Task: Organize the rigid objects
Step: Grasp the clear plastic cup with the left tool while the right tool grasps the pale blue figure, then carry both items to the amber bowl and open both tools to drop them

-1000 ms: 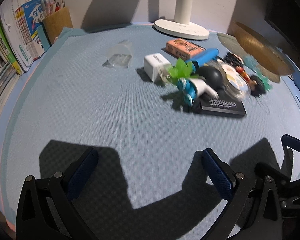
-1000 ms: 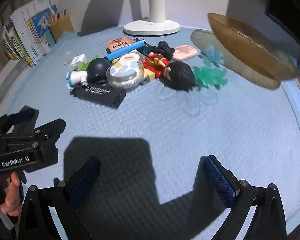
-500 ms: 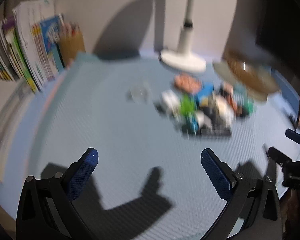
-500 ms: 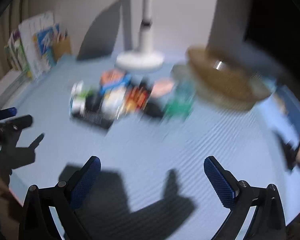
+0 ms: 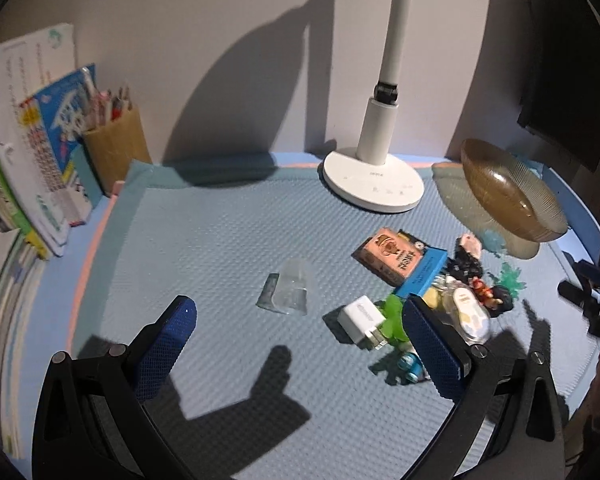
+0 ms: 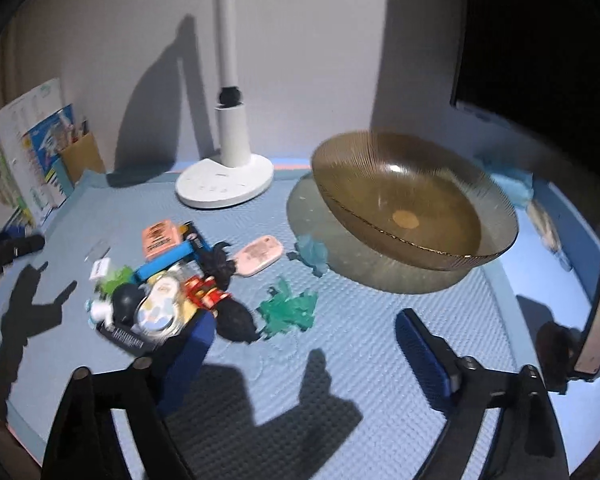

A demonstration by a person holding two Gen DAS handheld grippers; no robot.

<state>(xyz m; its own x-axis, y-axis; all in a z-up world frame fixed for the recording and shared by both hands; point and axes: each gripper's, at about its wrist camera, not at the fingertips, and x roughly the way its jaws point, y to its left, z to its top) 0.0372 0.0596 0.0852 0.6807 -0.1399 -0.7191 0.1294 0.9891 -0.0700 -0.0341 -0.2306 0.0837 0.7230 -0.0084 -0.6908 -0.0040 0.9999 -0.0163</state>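
Dim room, with hard shadows on the mat (image 5: 204,240) and wall (image 5: 220,40). Fisheye edges curve and darken; the right view seems slightly blurred.

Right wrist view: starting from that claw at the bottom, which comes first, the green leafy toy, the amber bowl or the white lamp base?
From the right claw, whose jaws are closing on nothing:
1. Green leafy toy, just ahead, slightly left of centre.
2. Amber bowl, farther back on the right.
3. White lamp base, farthest, back left near the wall.

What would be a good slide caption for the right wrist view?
Empty right tongs, closing, above a blue mat, facing a toy pile beside an empty amber bowl.
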